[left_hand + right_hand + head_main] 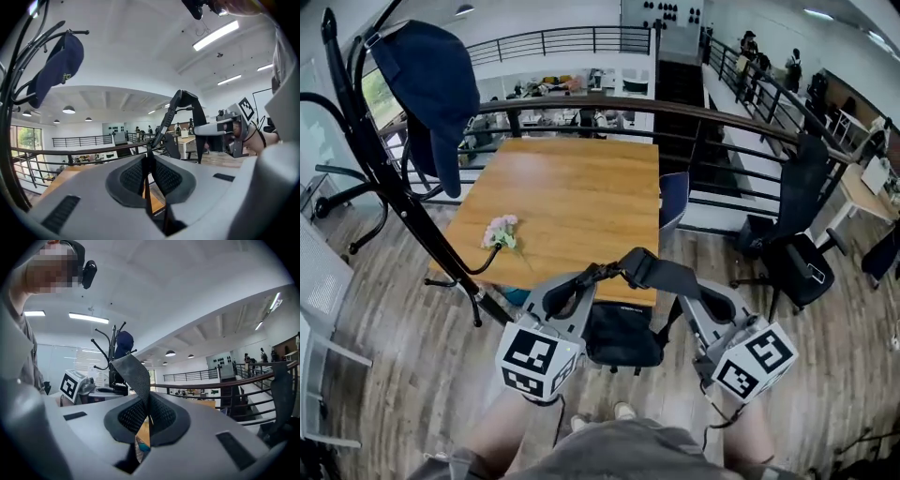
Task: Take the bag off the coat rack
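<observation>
A black bag [623,337] hangs low between my two grippers by its wide black strap [661,272], clear of the coat rack [384,178] at the left. My left gripper [574,287] is shut on the strap's left end, seen edge-on between its pads [136,176]. Over on the other side, my right gripper [705,306] is shut on the strap, which rises twisted from the pads [133,416]. The strap [185,101] arches from one gripper to the other. A navy cap [431,84] still hangs on the rack's top hooks.
A wooden table [572,206] with a small bunch of flowers [500,232] stands just ahead. A black office chair [797,253] is at the right. A curved dark railing [722,117] runs behind the table. The person's feet stand on wood flooring below.
</observation>
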A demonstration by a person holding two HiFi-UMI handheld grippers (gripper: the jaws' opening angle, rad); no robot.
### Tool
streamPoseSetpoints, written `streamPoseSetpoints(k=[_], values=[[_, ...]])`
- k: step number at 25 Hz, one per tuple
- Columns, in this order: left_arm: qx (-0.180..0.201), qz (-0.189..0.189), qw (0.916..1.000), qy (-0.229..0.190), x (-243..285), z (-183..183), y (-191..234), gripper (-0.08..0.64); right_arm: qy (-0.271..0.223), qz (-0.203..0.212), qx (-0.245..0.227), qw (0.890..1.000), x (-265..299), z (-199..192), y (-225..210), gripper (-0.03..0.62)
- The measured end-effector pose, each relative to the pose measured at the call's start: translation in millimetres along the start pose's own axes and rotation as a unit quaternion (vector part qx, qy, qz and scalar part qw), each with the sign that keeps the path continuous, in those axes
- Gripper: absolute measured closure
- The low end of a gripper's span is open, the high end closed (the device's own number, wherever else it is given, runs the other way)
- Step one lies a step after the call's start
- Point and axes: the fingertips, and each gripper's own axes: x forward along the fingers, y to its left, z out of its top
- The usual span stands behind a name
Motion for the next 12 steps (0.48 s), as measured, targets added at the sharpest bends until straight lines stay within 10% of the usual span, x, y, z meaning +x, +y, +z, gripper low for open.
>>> streamPoseSetpoints(k=[12], values=[[-0.014, -0.092, 0.9948, 0.042, 58, -42, -70, 0.518, 0.053, -0.101, 0.017, 0.993, -61, -50, -48, 0.561]])
